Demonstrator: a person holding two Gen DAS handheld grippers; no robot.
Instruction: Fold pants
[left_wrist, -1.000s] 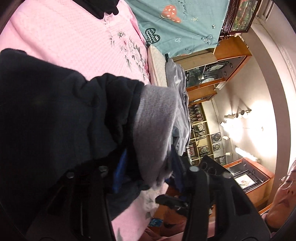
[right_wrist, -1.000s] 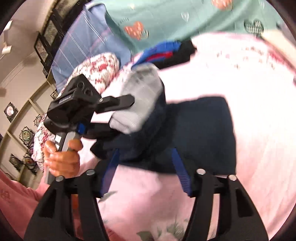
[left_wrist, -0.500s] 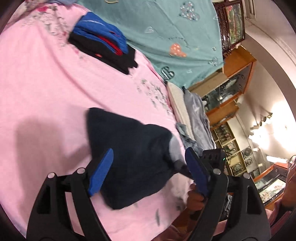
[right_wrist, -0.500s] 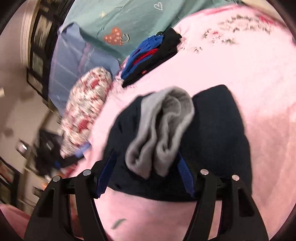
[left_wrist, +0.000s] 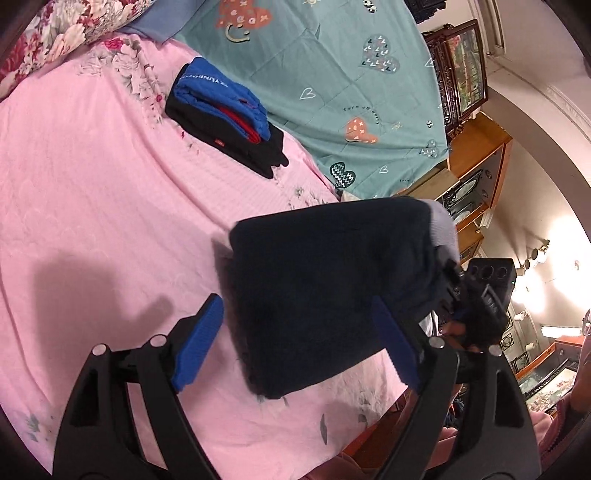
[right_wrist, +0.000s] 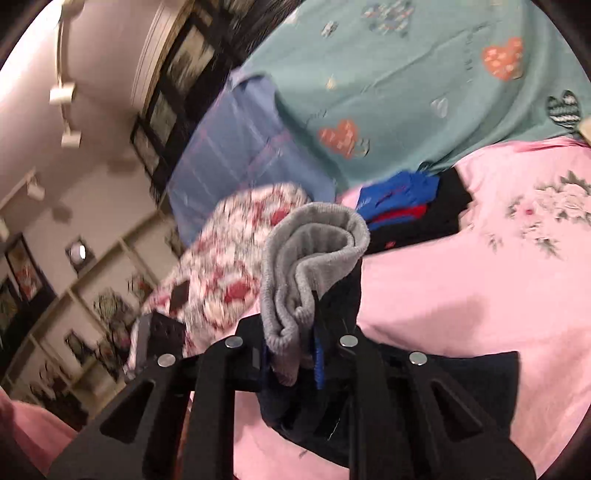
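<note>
Folded navy pants (left_wrist: 317, 295): lifted off pink bed (left_wrist: 92, 192) near its edge. Right tool (right_wrist: 291, 354): clenched on grey waistband (right_wrist: 310, 251). Left tool (left_wrist: 295, 343): released, empty.

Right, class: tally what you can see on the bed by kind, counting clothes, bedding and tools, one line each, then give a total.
Folded dark pants with grey cuff: 1
Stack of folded clothes: 1
Flowered pillow: 1
Teal quilt: 1
Pink sheet: 1
Tools: 2 (left tool open, right tool shut on the cuff)
Total: 7
</note>
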